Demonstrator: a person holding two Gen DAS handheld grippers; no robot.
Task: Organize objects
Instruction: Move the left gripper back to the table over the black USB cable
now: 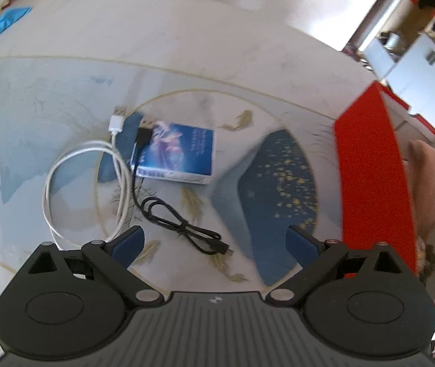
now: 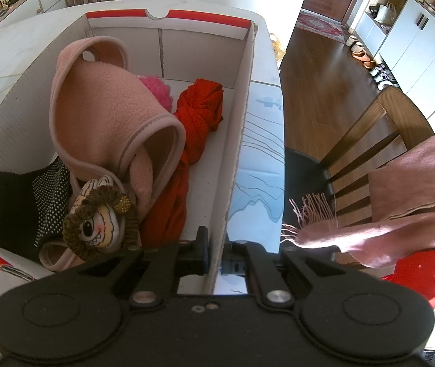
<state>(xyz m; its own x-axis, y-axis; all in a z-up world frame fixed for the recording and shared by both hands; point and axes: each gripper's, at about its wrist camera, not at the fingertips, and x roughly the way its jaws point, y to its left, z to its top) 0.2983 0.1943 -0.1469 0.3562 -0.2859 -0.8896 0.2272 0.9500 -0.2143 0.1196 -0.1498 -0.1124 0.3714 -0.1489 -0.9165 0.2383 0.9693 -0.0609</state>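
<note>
With your right gripper (image 2: 216, 257) clamped on the box (image 2: 242, 128) wall, lower your wide-open, empty left gripper (image 1: 214, 241) squarely over the black cable (image 1: 184, 223) lying mid-table (image 1: 64, 46) beside the box.

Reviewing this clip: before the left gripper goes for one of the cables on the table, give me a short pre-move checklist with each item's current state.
1. Left gripper open and empty: ok.
2. Black cable in view, on the table ahead of the fingers: ok.
3. White cable apart from the black one: not ok, their runs cross near the blue booklet.
4. Black plug free to lift: not ok, it lies on the booklet.
5. Right gripper clamped on the box wall: ok.
6. Room in the box for cables: cannot tell, clothing fills most of it.
</note>
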